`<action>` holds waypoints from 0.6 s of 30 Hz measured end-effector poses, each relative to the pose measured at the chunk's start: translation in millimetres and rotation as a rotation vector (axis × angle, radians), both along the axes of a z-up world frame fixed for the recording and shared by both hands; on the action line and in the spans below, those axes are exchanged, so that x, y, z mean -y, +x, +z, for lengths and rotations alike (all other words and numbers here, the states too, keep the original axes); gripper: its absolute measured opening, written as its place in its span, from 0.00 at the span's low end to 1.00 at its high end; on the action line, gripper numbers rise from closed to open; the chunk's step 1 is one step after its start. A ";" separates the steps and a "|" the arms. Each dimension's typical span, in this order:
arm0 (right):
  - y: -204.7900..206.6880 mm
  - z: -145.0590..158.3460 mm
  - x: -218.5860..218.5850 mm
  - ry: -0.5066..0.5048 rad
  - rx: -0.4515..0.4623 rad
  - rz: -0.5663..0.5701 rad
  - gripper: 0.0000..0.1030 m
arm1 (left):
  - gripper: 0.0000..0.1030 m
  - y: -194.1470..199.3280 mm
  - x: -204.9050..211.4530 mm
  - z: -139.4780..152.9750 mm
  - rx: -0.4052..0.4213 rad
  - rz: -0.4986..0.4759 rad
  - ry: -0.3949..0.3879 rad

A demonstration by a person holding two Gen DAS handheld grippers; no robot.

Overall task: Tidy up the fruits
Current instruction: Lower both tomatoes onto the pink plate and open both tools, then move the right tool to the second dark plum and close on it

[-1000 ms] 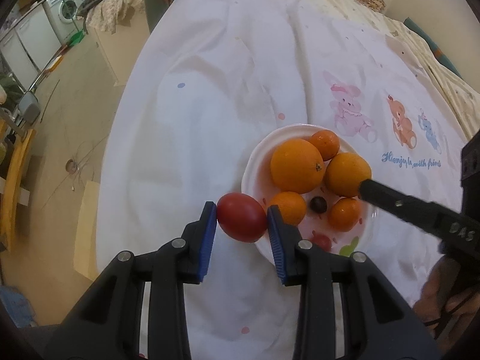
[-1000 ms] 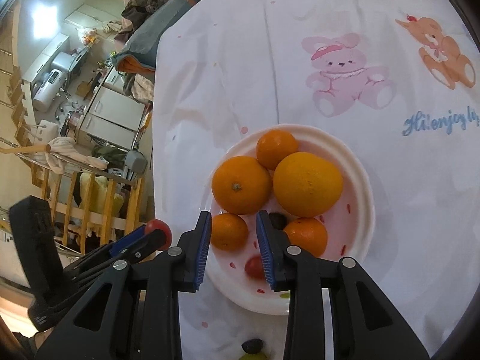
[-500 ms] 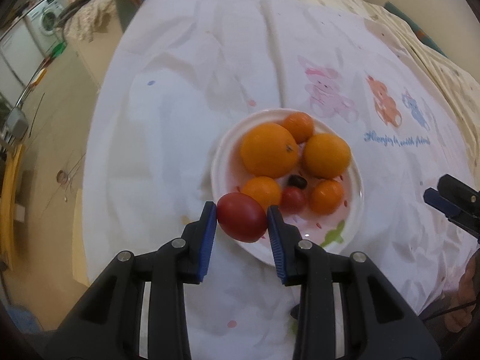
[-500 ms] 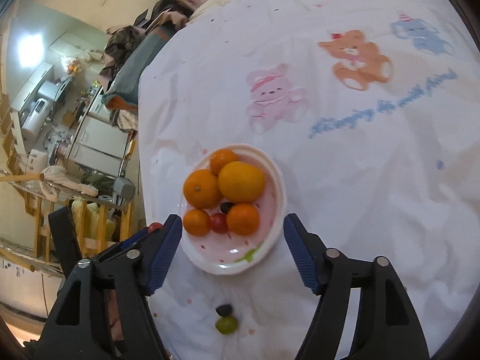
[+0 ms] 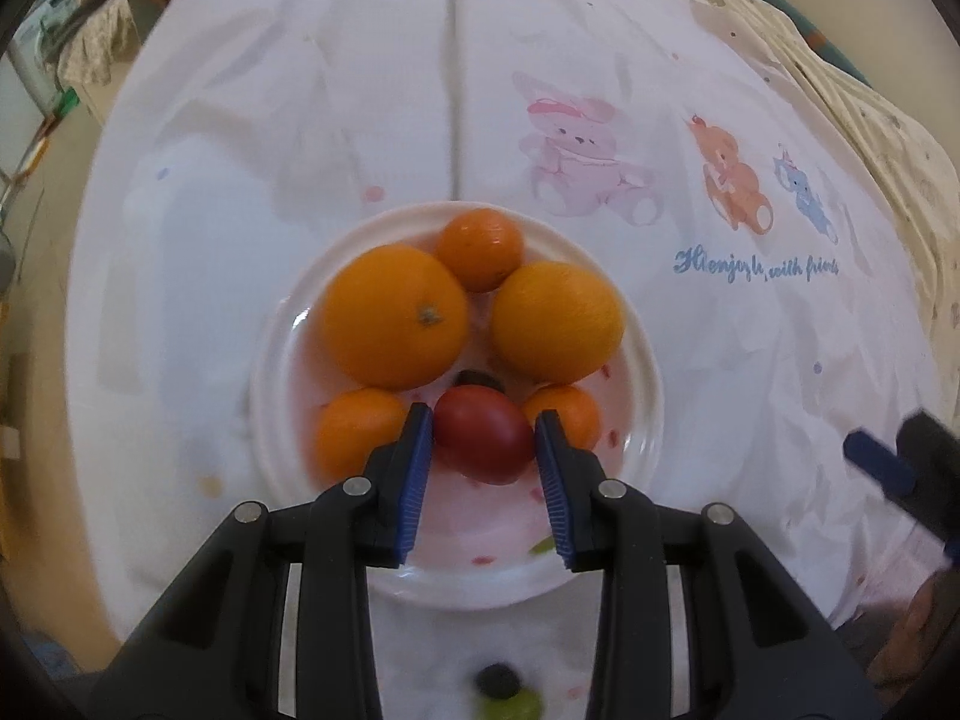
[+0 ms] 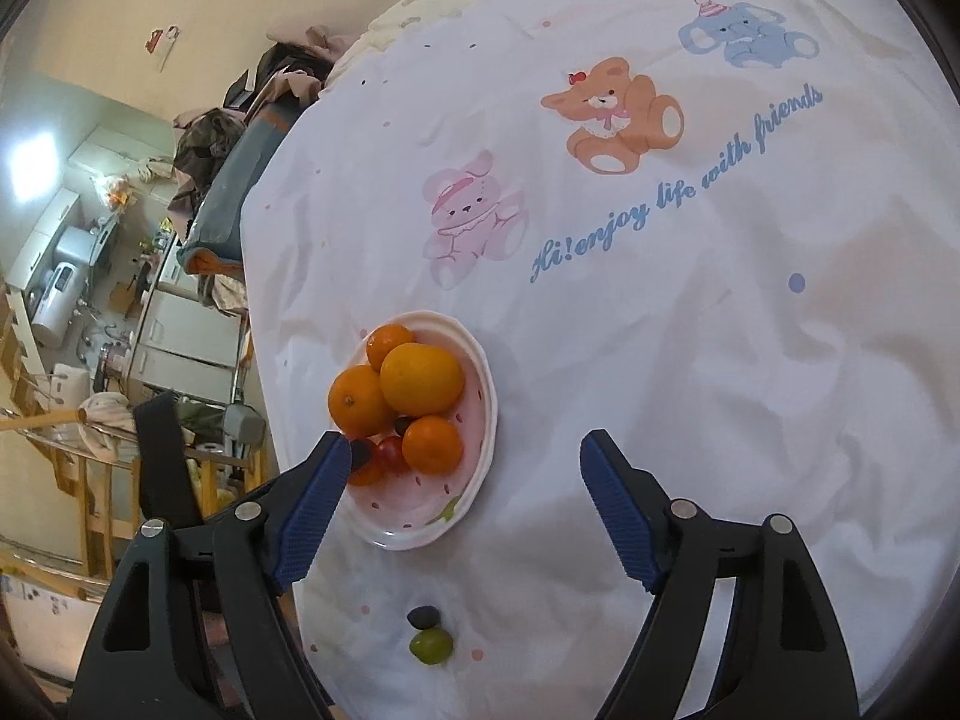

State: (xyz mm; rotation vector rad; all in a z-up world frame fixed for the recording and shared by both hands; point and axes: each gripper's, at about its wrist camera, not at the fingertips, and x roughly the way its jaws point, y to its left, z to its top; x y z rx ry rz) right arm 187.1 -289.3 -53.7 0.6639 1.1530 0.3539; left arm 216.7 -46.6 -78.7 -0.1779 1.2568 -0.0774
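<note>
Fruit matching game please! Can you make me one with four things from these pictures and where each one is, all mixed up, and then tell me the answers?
Things:
1. red tomato
2. green grape
3. biggest orange
4. right gripper

Places or states:
A. on the white cloth, outside the plate
B. open, holding nothing
C. between the left gripper's blue pads, over the plate
D. resting on the plate

Pairs: 1-C, 2-A, 3-D, 4-B

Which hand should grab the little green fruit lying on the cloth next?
Probably the right. Its tongs are open and empty, with the green fruit close below them. The left tongs are busy holding a red tomato over the plate.
</note>
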 end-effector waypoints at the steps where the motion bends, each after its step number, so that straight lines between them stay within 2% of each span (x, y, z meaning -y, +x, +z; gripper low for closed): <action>1: 0.2 0.2 0.3 0.004 0.001 0.001 0.79 | 0.30 3.0 2.1 -1.5 -0.003 0.009 -0.004; 5: 1.9 3.3 3.0 0.023 0.013 -0.002 0.79 | 0.31 11.7 7.8 -6.8 -0.024 0.028 0.038; 7: 2.1 4.1 4.7 0.033 0.014 -0.005 0.79 | 0.45 14.0 7.9 -8.5 -0.039 0.037 0.060; 8: 2.1 4.5 5.3 0.040 0.014 -0.004 0.79 | 0.59 14.5 6.8 -7.6 -0.038 0.042 0.054; 9: 2.2 4.8 5.5 0.045 0.013 -0.002 0.79 | 0.65 14.5 5.1 -5.0 -0.028 0.050 0.049; 11: 1.7 5.6 6.5 0.049 0.015 0.000 0.79 | 0.68 14.1 1.8 1.3 -0.004 0.076 0.073; 18: 1.8 7.1 6.6 0.054 0.018 0.003 0.79 | 0.68 4.5 -9.7 20.8 0.028 0.082 0.117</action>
